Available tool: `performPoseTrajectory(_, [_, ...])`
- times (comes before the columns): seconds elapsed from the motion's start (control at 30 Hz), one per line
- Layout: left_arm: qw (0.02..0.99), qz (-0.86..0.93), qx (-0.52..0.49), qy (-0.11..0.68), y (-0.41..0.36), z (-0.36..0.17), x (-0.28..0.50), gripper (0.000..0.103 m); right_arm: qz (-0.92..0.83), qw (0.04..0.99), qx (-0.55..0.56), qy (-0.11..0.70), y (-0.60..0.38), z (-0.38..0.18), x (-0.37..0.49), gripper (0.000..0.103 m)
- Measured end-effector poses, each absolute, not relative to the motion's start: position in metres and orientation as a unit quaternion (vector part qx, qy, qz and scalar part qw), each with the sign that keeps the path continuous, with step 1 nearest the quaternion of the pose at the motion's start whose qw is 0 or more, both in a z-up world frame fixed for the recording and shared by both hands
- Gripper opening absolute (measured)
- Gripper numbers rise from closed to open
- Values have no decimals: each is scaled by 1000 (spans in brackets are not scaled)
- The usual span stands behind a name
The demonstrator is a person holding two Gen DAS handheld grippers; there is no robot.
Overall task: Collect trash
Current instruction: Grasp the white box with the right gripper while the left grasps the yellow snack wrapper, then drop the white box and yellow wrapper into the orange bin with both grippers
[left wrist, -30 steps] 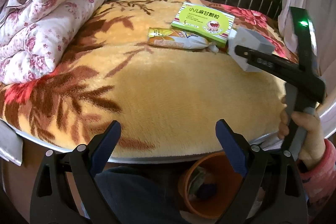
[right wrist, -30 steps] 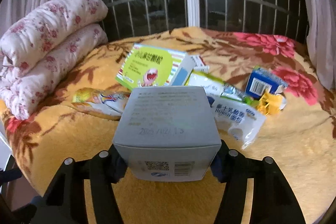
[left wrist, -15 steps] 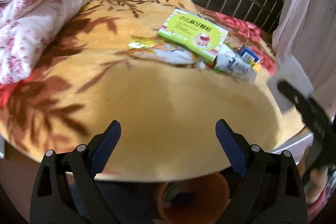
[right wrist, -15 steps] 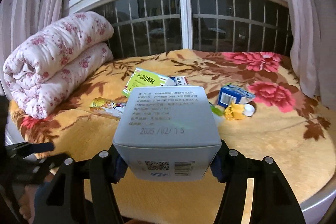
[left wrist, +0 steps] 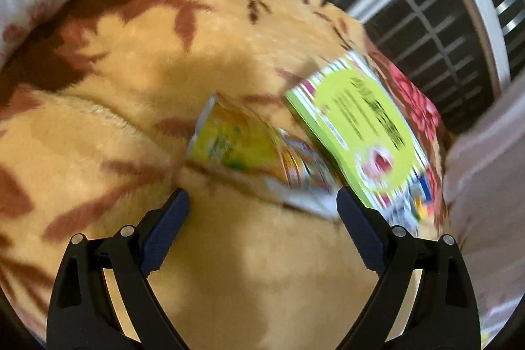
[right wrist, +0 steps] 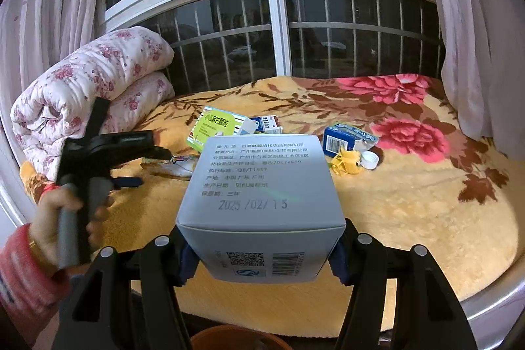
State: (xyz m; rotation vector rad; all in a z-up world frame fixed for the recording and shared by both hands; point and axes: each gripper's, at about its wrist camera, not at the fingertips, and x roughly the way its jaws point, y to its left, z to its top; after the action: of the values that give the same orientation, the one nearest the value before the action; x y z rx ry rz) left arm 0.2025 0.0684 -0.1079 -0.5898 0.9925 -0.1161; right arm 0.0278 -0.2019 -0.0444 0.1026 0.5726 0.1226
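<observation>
My right gripper is shut on a grey-white carton, held above the near edge of the blanket. My left gripper is open and empty, just short of a yellow snack wrapper; a green box lies beside it on the right. From the right wrist view, the left gripper hovers by the same wrapper and green box. Farther right lie a blue-white box, a torn blue carton, a yellow scrap and a white cap.
A yellow floral blanket covers the round platform. A rolled flowered quilt sits at the left. The barred window and curtains close off the back. An orange bin rim shows below the near edge.
My left gripper has swung forward over the blanket and rolled, closing in on the yellow wrapper. My right gripper has pulled back and risen with the carton still in it.
</observation>
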Motion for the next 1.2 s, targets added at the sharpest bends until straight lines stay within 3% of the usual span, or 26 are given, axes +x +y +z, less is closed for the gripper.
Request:
performPoseTrajectory(0.27, [832, -21, -303, 464, 67, -121, 238, 89, 52, 955, 55, 285, -214, -46, 27, 61])
performPoseTrajectory(0.33, [838, -11, -297, 458, 65, -120, 242, 79, 49, 955, 58, 287, -217, -48, 28, 61])
performPoseTrajectory(0.37, [840, -3, -293, 458, 65, -120, 243, 60, 48, 954, 60, 289, -218, -49, 28, 61])
performPoseTrajectory(0.67, [860, -6, -293, 419, 77, -106, 221, 53, 47, 954, 70, 287, -225, -48, 26, 61])
performPoseTrajectory(1.2, [919, -68, -149, 359, 54, -30, 121, 50, 56, 959, 63, 269, -212, -29, 9, 61])
